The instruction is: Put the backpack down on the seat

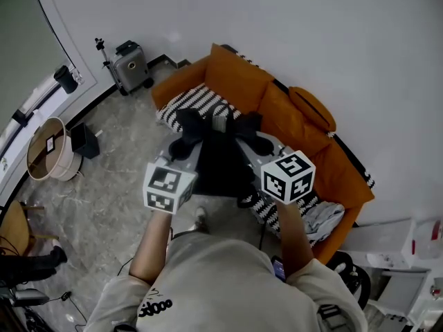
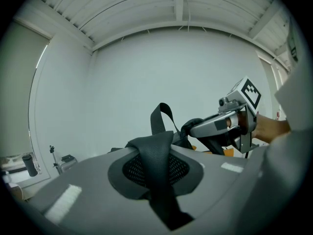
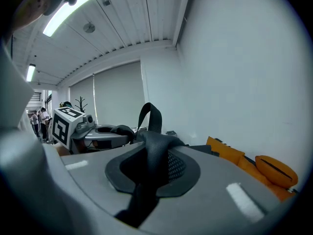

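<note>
A black backpack (image 1: pixel 220 159) hangs in the air over the front of an orange sofa (image 1: pixel 242 75), above its black-and-white striped seat (image 1: pixel 188 102). My left gripper (image 1: pixel 184 144) is shut on one padded mesh shoulder strap (image 2: pixel 157 155), which runs between its jaws (image 2: pixel 156 168). My right gripper (image 1: pixel 259 141) is shut on the other shoulder strap (image 3: pixel 157 153), pinched between its jaws (image 3: pixel 154 168). The backpack's top loop (image 2: pixel 161 114) stands up between the two grippers. Each gripper view shows the other gripper close by: the right gripper (image 2: pixel 195 127) and the left gripper (image 3: pixel 124 130).
An orange cushion (image 1: pixel 313 108) lies on the sofa back and a grey cloth (image 1: pixel 322 220) on the seat's right end. A grey suitcase (image 1: pixel 131 66), a round basket (image 1: pixel 47 148) and a black box (image 1: pixel 84 140) stand on the stone floor to the left. White wall behind.
</note>
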`<control>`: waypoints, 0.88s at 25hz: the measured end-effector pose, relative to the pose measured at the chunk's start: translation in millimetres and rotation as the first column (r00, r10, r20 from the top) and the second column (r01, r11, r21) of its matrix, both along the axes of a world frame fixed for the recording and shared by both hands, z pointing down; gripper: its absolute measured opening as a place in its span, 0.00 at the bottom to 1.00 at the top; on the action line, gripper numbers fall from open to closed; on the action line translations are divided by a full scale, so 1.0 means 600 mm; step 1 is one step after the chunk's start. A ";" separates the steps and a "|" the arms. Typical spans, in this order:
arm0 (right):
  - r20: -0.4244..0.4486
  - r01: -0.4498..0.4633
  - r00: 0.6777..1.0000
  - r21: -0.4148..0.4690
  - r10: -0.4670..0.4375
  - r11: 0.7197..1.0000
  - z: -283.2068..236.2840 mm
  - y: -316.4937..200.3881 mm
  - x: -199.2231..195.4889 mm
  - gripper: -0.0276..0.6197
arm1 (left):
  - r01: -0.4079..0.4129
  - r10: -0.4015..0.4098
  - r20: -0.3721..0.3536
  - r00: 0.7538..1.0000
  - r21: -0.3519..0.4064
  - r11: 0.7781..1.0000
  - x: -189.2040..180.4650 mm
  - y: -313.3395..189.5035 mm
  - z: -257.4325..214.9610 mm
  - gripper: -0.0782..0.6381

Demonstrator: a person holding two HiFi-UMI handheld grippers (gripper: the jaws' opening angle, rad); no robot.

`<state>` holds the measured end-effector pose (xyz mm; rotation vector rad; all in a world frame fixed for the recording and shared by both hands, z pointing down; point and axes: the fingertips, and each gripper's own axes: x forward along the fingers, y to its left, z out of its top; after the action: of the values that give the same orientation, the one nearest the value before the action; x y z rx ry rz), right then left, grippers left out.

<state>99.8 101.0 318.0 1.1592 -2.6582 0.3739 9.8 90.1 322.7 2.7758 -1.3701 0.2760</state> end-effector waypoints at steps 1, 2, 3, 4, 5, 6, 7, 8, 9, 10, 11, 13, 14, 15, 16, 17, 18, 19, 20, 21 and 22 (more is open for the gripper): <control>0.000 -0.003 1.000 -0.004 0.003 1.000 0.001 -0.011 -0.007 0.11 | -0.002 0.002 0.000 1.000 -0.003 1.000 -0.007 -0.011 0.002 0.18; 0.000 -0.006 1.000 -0.009 0.006 1.000 0.003 -0.022 -0.013 0.11 | -0.004 0.004 -0.001 1.000 -0.007 1.000 -0.014 -0.022 0.003 0.18; 0.000 -0.009 1.000 -0.015 0.009 1.000 0.005 -0.033 -0.019 0.11 | -0.006 0.006 -0.001 1.000 -0.010 1.000 -0.019 -0.033 0.005 0.18; 0.000 -0.012 1.000 -0.020 0.012 1.000 0.007 -0.044 -0.025 0.11 | -0.009 0.009 -0.002 1.000 -0.014 1.000 -0.025 -0.044 0.007 0.18; 0.000 -0.014 1.000 -0.026 0.014 1.000 0.010 -0.054 -0.030 0.11 | -0.012 0.012 -0.002 1.000 -0.017 1.000 -0.030 -0.055 0.010 0.18; 0.001 -0.016 1.000 -0.032 0.016 0.999 0.013 -0.064 -0.036 0.11 | -0.015 0.015 -0.003 1.000 -0.021 1.000 -0.036 -0.066 0.013 0.18; 0.001 -0.019 1.000 -0.038 0.019 0.999 0.016 -0.073 -0.042 0.11 | -0.018 0.018 -0.005 1.000 -0.025 1.000 -0.042 -0.076 0.016 0.18; 0.002 -0.023 1.000 -0.044 0.023 0.999 0.019 -0.082 -0.049 0.11 | -0.019 0.019 -0.008 1.000 -0.030 0.999 -0.048 -0.087 0.019 0.18; 0.003 -0.025 1.000 -0.051 0.025 0.998 0.022 -0.091 -0.055 0.11 | -0.020 0.020 -0.010 1.000 -0.035 0.999 -0.054 -0.097 0.021 0.18; 0.004 -0.027 1.000 -0.059 0.027 0.998 0.025 -0.099 -0.059 0.11 | -0.021 0.020 -0.014 1.000 -0.040 0.999 -0.058 -0.107 0.024 0.18; 0.004 -0.028 1.000 -0.066 0.028 0.997 0.028 -0.107 -0.063 0.11 | -0.023 0.022 -0.017 1.000 -0.044 0.999 -0.062 -0.115 0.027 0.18; 0.007 -0.031 0.999 -0.072 0.031 0.997 0.032 -0.120 -0.071 0.11 | -0.030 0.029 -0.023 0.999 -0.048 0.998 -0.070 -0.129 0.031 0.18; 0.006 -0.033 0.999 -0.071 0.033 0.997 0.033 -0.128 -0.077 0.11 | -0.034 0.033 -0.025 0.999 -0.048 0.998 -0.075 -0.136 0.032 0.18; 0.004 -0.034 0.999 -0.070 0.034 0.997 0.035 -0.136 -0.083 0.11 | -0.037 0.035 -0.028 0.999 -0.049 0.998 -0.082 -0.144 0.034 0.18; 0.002 -0.034 0.999 -0.069 0.034 0.997 0.036 -0.144 -0.090 0.11 | -0.037 0.036 -0.029 0.999 -0.051 0.998 -0.089 -0.153 0.036 0.18; -0.001 -0.035 0.999 -0.071 0.035 0.997 0.039 -0.152 -0.097 0.11 | -0.037 0.036 -0.030 0.999 -0.053 0.998 -0.095 -0.160 0.039 0.18; -0.003 -0.036 0.999 -0.072 0.036 0.997 0.041 -0.160 -0.103 0.11 | -0.037 0.035 -0.030 0.999 -0.056 0.998 -0.101 -0.169 0.042 0.18; -0.003 -0.038 0.999 -0.073 0.038 0.997 0.043 -0.169 -0.108 0.11 | -0.036 0.034 -0.030 0.999 -0.059 0.998 -0.107 -0.178 0.044 0.18; -0.004 -0.040 0.999 -0.074 0.039 0.996 0.046 -0.178 -0.113 0.11 | -0.035 0.033 -0.029 0.999 -0.061 0.998 -0.111 -0.188 0.047 0.18; -0.004 -0.040 0.999 -0.075 0.040 0.996 0.048 -0.186 -0.117 0.11 | -0.033 0.031 -0.028 0.999 -0.064 0.997 -0.115 -0.197 0.049 0.18; -0.006 -0.040 0.999 -0.076 0.039 0.996 0.051 -0.193 -0.120 0.11 | -0.031 0.030 -0.026 0.999 -0.067 0.997 -0.117 -0.205 0.051 0.18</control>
<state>27.7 -14.7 348.5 1.1896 -2.5962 0.4747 -60.7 -33.0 353.4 2.7375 -1.2888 0.2822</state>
